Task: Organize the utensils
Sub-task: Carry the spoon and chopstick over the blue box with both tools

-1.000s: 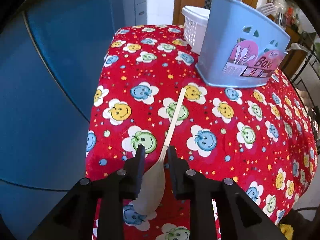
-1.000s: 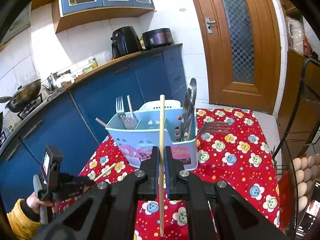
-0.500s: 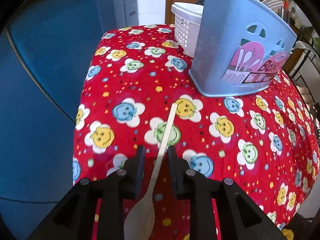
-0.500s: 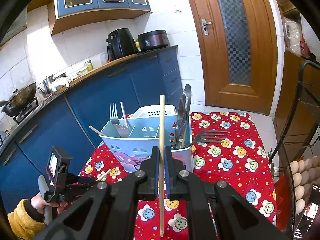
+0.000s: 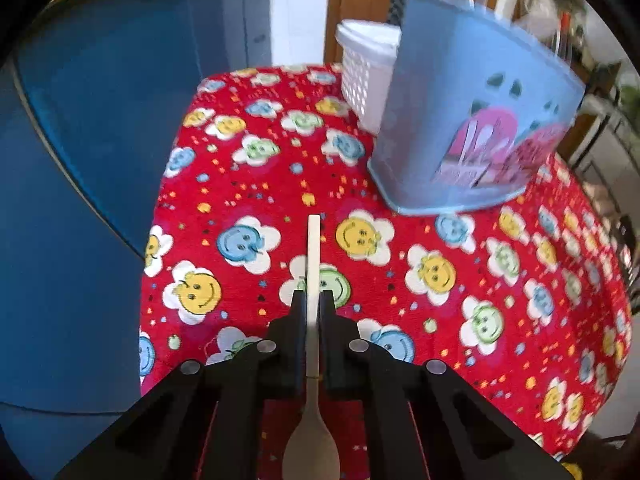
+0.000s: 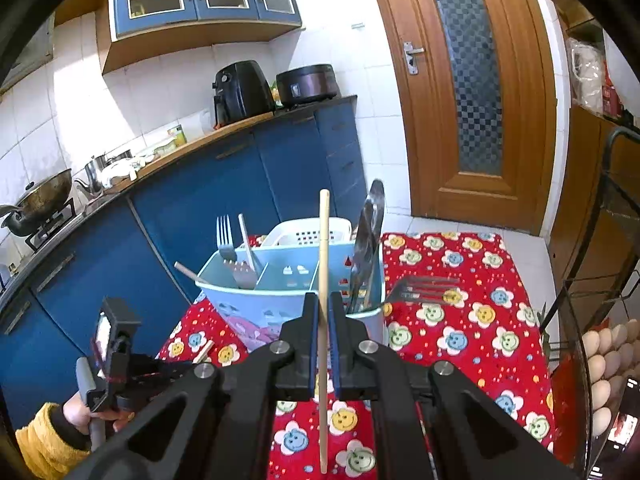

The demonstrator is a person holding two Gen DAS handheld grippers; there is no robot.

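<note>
Left wrist view: the left gripper (image 5: pixel 313 304) has its fingers closed on the wooden spoon (image 5: pixel 312 360), pinching the flat handle a little above where it narrows toward the bowl. The bowl hangs near the camera, below the fingers, and the squared handle end pokes out toward the far side, over the red flowered cloth on the bench (image 5: pixel 500 320). The blue utensil caddy (image 5: pixel 472 128) stands far and to the right, with a white basket (image 5: pixel 364 76) touching its far side.

From the right wrist view, the right gripper (image 6: pixel 324 308) is clamped narrow on a single chopstick (image 6: pixel 323 280), held about midway along, upright, with both ends free. The caddy sits just beyond it, forks in its left compartment and dark utensils in the right one.

Both pieces look light and stiff, so I judge that neither will sag or strain the grip. The spoon's handle is flat, which gives the fingers two good faces and should keep it from rolling; held this close to the bowl, the heavier end has little leverage to swing. The chopstick is the trickier one: thin, smooth and likely round, it could pivot or slip if bumped against the caddy's rim. A mid-length hold seems sensible for lowering it in end first.
</note>
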